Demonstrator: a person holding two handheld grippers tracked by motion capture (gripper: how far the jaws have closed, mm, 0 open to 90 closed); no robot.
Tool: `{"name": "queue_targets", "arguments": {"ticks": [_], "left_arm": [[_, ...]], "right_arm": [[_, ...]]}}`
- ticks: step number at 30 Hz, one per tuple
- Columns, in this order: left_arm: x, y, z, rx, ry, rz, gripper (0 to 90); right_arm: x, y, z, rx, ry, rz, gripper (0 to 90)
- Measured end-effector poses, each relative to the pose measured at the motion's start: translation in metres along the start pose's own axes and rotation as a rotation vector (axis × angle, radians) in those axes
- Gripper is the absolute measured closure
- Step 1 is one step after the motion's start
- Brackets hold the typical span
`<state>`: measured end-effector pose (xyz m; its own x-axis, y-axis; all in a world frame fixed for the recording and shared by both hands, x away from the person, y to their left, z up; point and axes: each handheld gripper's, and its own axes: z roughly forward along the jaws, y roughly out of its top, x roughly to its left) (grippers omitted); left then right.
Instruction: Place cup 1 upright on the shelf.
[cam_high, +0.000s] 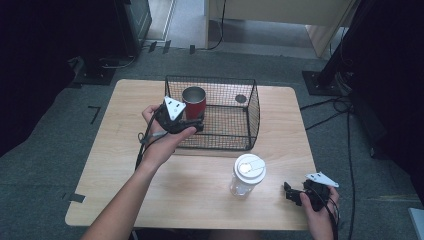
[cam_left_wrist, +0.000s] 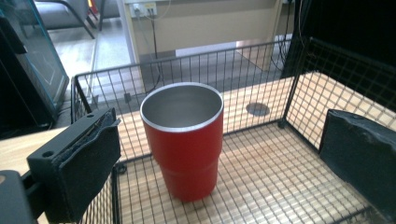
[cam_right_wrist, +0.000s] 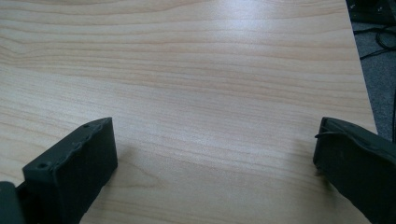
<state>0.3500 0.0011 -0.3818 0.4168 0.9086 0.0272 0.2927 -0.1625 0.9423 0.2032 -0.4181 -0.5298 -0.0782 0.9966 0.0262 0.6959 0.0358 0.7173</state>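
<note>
High view looks down — gripper views sit close, sharing the table.

The place looked like a lab or test room set up for recordings. A small wooden surface stood alone on grey carpet, with strips of dark tape stuck to the floor beside it. Black stands rose on heavy floor plates at the right, and black cables trailed across the carpet. Dark curtains or panels closed off both sides. Farther back were pale wooden furniture, a wall socket with plugs, and a glass-fronted cabinet, all office-like fittings.
</note>
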Motion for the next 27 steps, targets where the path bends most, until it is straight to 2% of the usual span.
{"name": "queue_targets", "arguments": {"ticks": [4, 6, 11, 17, 22, 24, 27], "left_arm": [[0.003, -0.007, -0.007, 0.003, 0.002, -0.005, 0.0], [0.009, -0.015, -0.015, 0.005, 0.011, -0.007, 0.0], [0.020, -0.028, -0.029, 0.007, 0.025, -0.047, 0.0], [0.029, -0.046, -0.043, 0.030, 0.021, -0.045, 0.0], [0.035, -0.058, -0.051, 0.041, 0.034, -0.046, 0.0], [0.040, -0.067, -0.056, 0.050, 0.042, -0.058, 0.0], [0.043, -0.079, -0.060, 0.064, 0.050, -0.054, 0.0]], "right_arm": [[0.000, 0.000, 0.000, 0.000, 0.000, 0.000, 0.0], [0.000, 0.000, 0.000, 0.000, 0.000, 0.000, 0.0], [0.000, 0.000, 0.000, 0.000, 0.000, 0.000, 0.0], [0.000, 0.000, 0.000, 0.000, 0.000, 0.000, 0.0], [0.000, 0.000, 0.000, 0.000, 0.000, 0.000, 0.0], [0.000, 0.000, 0.000, 0.000, 0.000, 0.000, 0.0], [0.000, 0.000, 0.000, 0.000, 0.000, 0.000, 0.0]]}}
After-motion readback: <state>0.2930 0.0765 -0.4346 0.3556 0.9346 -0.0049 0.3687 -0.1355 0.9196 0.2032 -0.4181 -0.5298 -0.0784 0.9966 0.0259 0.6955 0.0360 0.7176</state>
